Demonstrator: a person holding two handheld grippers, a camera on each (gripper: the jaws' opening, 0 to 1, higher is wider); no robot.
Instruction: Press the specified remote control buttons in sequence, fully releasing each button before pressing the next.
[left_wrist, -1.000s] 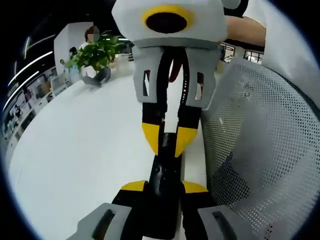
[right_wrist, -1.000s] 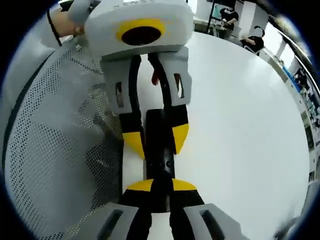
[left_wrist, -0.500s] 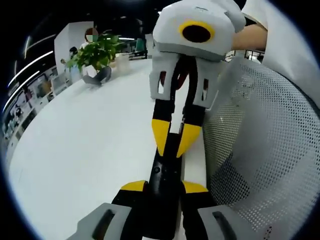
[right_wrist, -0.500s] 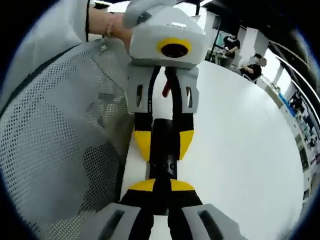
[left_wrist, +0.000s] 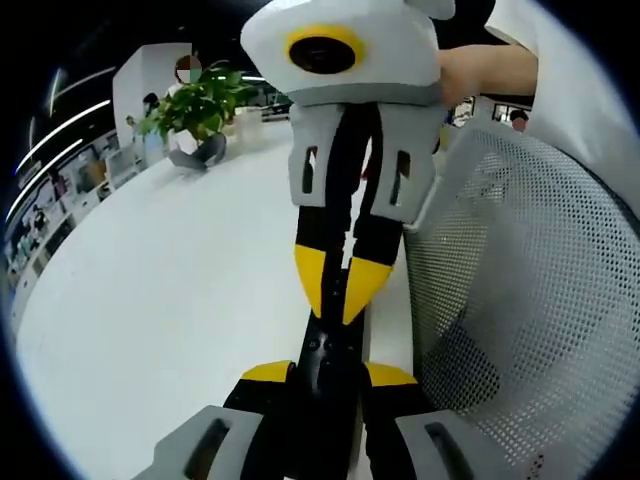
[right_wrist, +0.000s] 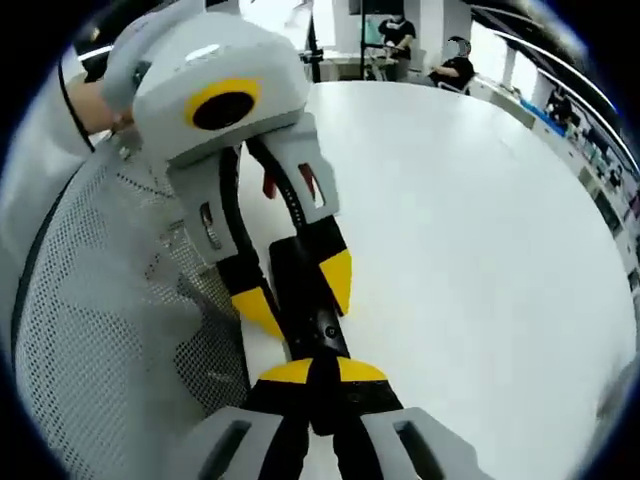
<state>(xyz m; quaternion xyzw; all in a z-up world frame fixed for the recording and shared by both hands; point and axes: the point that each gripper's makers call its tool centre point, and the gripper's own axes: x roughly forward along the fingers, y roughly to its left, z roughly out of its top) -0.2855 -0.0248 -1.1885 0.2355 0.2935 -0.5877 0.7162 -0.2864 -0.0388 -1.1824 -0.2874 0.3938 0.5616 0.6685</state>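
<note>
- In the left gripper view the left tool (left_wrist: 328, 378) is seen clamped on the black remote control (left_wrist: 330, 372), which lies between its yellow-tipped jaws at the bottom of the picture; this grasp is unchanged from half a second earlier.
- The right tool (left_wrist: 335, 288) is seen coming in from above, its yellow tips drawn close together over the far end of the remote; half a second ago its body sat further right and higher in that view.
- In the right gripper view the right tool (right_wrist: 318, 378) is seen with its jaws nearly closed at the near end of the remote (right_wrist: 315, 310), and the left tool (right_wrist: 295, 292) grips the remote further up; it now leans leftward, where it stood straighter before.
- The remote is held over the near edge of the white counter (left_wrist: 160, 290), beside a mesh chair back (left_wrist: 530, 300); broad open counter surface lies on the other side.
- The remote's buttons cannot be made out, and its middle is covered by the jaws.
- Farther off, a potted plant (left_wrist: 190, 105) stands on the counter.
</note>
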